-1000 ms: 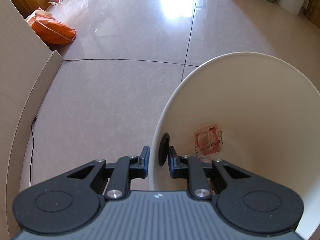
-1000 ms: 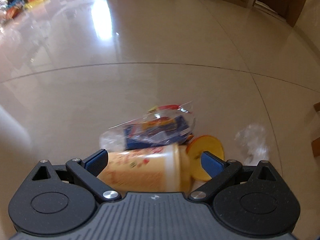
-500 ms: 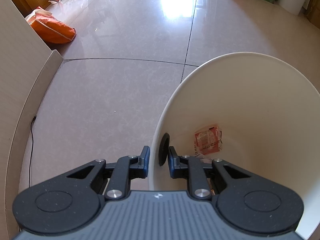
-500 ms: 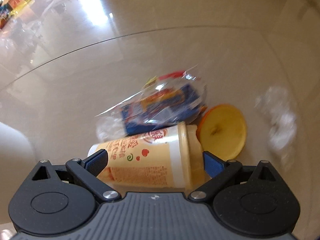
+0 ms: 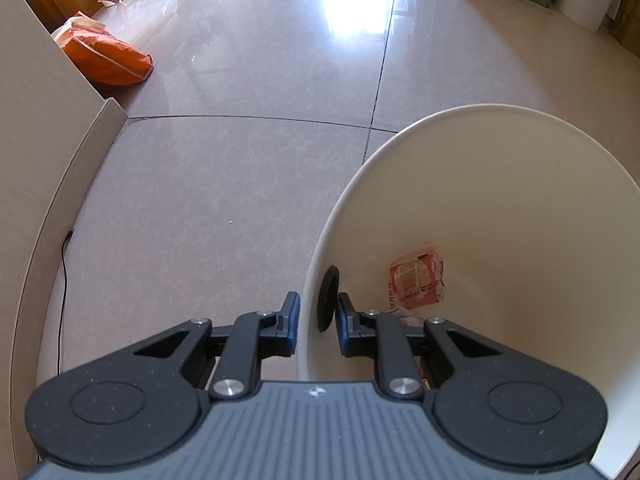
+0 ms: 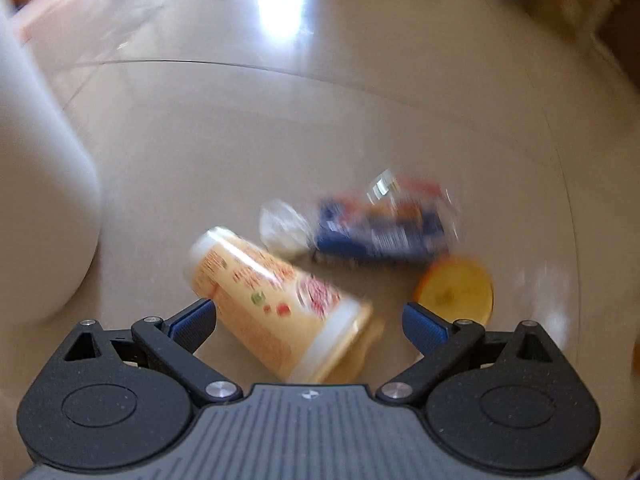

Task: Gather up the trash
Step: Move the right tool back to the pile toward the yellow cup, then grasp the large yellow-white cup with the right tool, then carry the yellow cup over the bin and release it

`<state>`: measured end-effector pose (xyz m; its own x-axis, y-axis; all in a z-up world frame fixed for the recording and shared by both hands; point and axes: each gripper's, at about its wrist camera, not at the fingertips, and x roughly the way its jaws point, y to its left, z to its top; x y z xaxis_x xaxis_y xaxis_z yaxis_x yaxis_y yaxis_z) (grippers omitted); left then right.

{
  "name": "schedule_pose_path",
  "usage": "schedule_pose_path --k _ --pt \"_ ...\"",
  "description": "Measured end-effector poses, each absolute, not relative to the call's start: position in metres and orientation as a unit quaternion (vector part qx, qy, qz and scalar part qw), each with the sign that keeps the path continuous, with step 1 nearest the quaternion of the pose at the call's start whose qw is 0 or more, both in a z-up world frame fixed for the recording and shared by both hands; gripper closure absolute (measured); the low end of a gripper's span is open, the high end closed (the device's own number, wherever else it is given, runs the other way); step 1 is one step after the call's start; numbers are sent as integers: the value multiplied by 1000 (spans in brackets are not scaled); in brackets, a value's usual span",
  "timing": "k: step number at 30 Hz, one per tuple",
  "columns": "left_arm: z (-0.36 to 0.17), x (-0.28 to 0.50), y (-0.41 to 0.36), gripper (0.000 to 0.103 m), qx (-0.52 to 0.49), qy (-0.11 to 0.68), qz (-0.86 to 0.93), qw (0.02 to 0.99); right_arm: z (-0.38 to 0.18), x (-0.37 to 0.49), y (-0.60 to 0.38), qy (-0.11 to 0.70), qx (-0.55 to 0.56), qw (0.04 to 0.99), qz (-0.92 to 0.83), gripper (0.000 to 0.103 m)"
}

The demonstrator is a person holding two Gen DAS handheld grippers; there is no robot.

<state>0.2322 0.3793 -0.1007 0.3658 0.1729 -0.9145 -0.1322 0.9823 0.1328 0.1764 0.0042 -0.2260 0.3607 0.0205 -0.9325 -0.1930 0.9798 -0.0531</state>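
the left gripper is pinched on the rim of the white bucket, one finger outside the wall and the other inside, so the bucket is held by its near edge on the tiled floor; a red printed wrapper already lies at the bottom of the bucket. the right gripper has its jaws spread wide, with nothing pressed between the pads, and hangs over a small heap of rubbish that sits on the floor to the right of the bucket, whose pale wall shows at the left edge of the right wrist view. nearest the bucket in that heap is a yellow paper cup lying on its side, its base toward the bucket and its open mouth toward the gripper; the cup lies between the blue fingertips, though whether they touch it the blur hides. beyond the cup, further from the bucket, lie a crumpled clear piece, a blue snack packet and an orange lid. the cup is probably empty, so light, thin-walled and easily crushed, with a waxy skin that could slip; a gentle squeeze across the middle of its body, or just behind the stiffer rolled rim, looks the safest hold. the packet seems limp and crinkly, best pinched by a fold. the lid lies flat and would need an edge.
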Motion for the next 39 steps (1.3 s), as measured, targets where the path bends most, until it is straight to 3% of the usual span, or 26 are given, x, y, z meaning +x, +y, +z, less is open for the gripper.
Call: schedule_pose_path --k 9,14,23,25,28,29,34,39 --pt "-102 233 379 84 18 556 93 826 -273 201 37 602 -160 774 112 2" --pt "-102 232 379 84 21 555 91 826 -280 188 33 648 -114 740 144 2" --pt "-101 232 379 84 18 556 91 826 -305 178 64 651 -165 722 164 7" --pt "-101 232 379 84 18 556 91 826 -308 177 68 651 -174 719 169 12" --pt "-101 232 379 84 17 557 92 826 -317 173 72 659 -185 709 173 28" --pt "-101 232 379 84 16 557 92 826 -318 170 72 659 -188 708 170 28" --pt "-102 232 378 84 20 556 92 826 -299 165 64 651 -181 721 155 28" --pt "-102 233 381 84 14 556 93 826 -241 158 49 639 -169 732 166 28"
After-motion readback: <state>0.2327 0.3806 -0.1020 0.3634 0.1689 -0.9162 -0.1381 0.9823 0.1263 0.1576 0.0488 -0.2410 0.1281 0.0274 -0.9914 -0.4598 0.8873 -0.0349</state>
